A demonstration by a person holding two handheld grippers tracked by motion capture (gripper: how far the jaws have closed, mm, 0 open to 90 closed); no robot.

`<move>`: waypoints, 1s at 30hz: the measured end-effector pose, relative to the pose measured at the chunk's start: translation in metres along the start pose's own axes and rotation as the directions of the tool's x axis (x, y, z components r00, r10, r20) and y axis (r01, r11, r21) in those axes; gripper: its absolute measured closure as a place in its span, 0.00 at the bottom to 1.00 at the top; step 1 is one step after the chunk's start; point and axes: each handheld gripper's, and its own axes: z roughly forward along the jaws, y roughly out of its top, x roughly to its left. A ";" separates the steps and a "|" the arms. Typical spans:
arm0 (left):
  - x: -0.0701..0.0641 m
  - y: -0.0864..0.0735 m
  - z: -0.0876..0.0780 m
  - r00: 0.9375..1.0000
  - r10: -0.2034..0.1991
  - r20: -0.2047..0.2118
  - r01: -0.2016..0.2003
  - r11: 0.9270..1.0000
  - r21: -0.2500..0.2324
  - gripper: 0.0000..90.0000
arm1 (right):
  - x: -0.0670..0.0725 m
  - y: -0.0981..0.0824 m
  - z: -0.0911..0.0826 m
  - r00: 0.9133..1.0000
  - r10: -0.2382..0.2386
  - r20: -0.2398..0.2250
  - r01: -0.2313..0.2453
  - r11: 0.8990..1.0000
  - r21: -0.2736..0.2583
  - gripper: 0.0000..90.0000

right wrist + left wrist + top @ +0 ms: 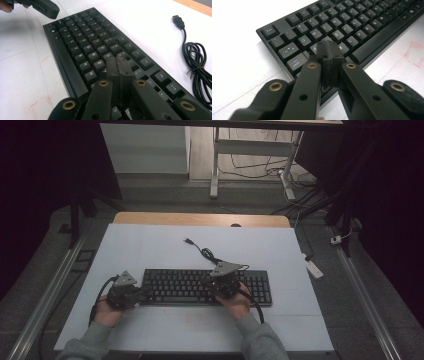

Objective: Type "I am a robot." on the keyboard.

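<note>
A black keyboard lies across the near half of the white table top. My left gripper is at the keyboard's left end, jaws shut with nothing between them. In the left gripper view the shut tips hover over the keyboard around the A and S keys; whether they touch a key I cannot tell. My right gripper is over the keyboard's right half, shut and empty. In the right gripper view its tips sit above the keyboard near the J and K keys.
The keyboard's black cable lies coiled behind it, its USB plug loose on the table. Faint red marks are on the table in front of the keyboard. A wooden strip edges the table's far side. Floor cables and a desk frame lie beyond.
</note>
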 end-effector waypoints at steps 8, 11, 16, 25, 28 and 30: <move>0.003 -0.003 0.008 1.000 -0.004 -0.018 0.005 1.000 0.026 0.99 | -0.001 0.005 0.011 1.000 0.003 -0.004 -0.003 1.000 0.008 0.99; 0.004 -0.003 0.009 1.000 -0.007 -0.020 0.008 0.999 0.034 0.99 | -0.003 0.004 0.015 1.000 0.012 -0.003 -0.011 1.000 0.019 0.99; 0.004 -0.003 0.012 1.000 -0.002 -0.023 0.003 0.999 0.040 0.99 | -0.004 0.004 0.020 1.000 0.015 0.007 -0.015 0.999 0.033 0.99; 0.003 -0.004 0.013 1.000 0.004 -0.023 -0.003 0.999 0.051 0.99 | -0.008 0.004 0.031 0.999 0.033 0.008 -0.034 0.998 0.044 0.99; 0.003 -0.004 0.013 1.000 0.003 -0.022 -0.002 0.999 0.051 0.99 | -0.008 0.004 0.035 0.999 0.036 0.006 -0.036 0.998 0.049 0.99; 0.003 -0.004 0.013 1.000 0.002 -0.021 -0.001 0.999 0.051 0.99 | -0.008 0.004 0.037 0.999 0.037 0.005 -0.037 0.998 0.049 0.99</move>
